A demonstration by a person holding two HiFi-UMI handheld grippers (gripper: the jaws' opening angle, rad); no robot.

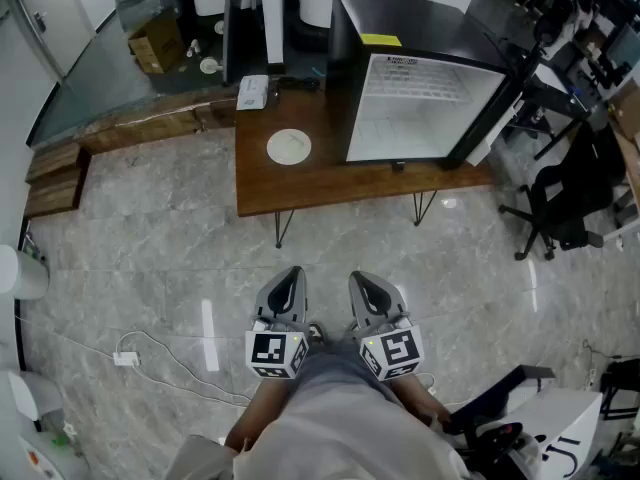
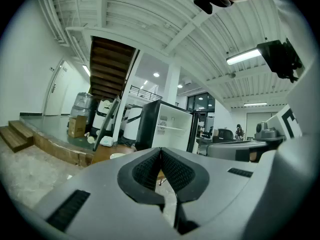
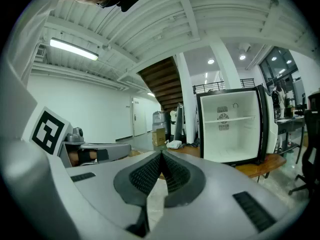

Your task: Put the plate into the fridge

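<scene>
Our left claw (image 1: pixel 293 274) is hanging shut and empty, and our right claw (image 1: pixel 360 278) beside it is pressing its jaws together on nothing. Open marble floor (image 1: pixel 400 248) is stretching ahead to the desk (image 1: pixel 330 183) edge, with a white cable (image 1: pixel 160 353) trailing at left. We are seeing the plate (image 1: pixel 289 147) lying on the desk, just left of the open fridge (image 1: pixel 425 93). An office chair (image 1: pixel 560 203) is crowding the right. The fridge's yellow label (image 1: pixel 380 40) is proving unreadable.

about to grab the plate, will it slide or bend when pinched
The plate looks stiff and probably breakable: a flat white disc. Lying flat on the smooth table, it may slide if nudged. Its low rim likely leaves little to pinch.
</scene>
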